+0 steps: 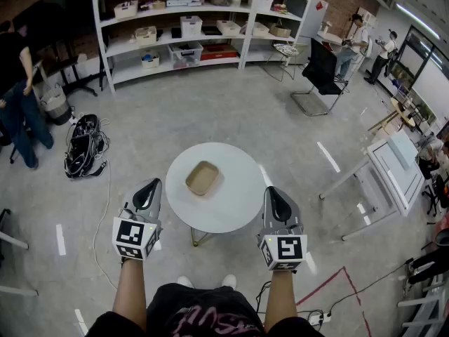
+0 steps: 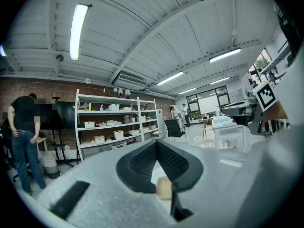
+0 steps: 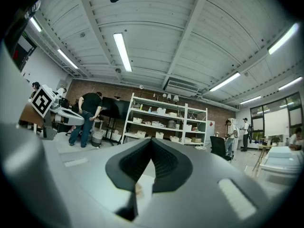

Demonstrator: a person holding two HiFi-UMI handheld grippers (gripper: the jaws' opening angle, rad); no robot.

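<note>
A round white table (image 1: 238, 206) stands in front of me, and a shallow tan tray (image 1: 202, 178) lies on it left of centre. My left gripper (image 1: 146, 189) hangs at the table's left edge, its jaws closed with nothing between them. At the table's right edge my right gripper (image 1: 273, 193) is likewise shut and empty. In the left gripper view the left gripper (image 2: 156, 144) has its dark ribbed pads meeting at the tip, and a bit of the tan tray (image 2: 164, 188) shows below them. The right gripper (image 3: 152, 140) looks the same in its own view.
White shelving (image 1: 189, 27) with boxes lines the back wall. A black bag with cables (image 1: 83, 146) lies on the floor at left, near a standing person (image 1: 17, 97). A black chair (image 1: 319, 76) and a white desk (image 1: 393, 167) stand to the right.
</note>
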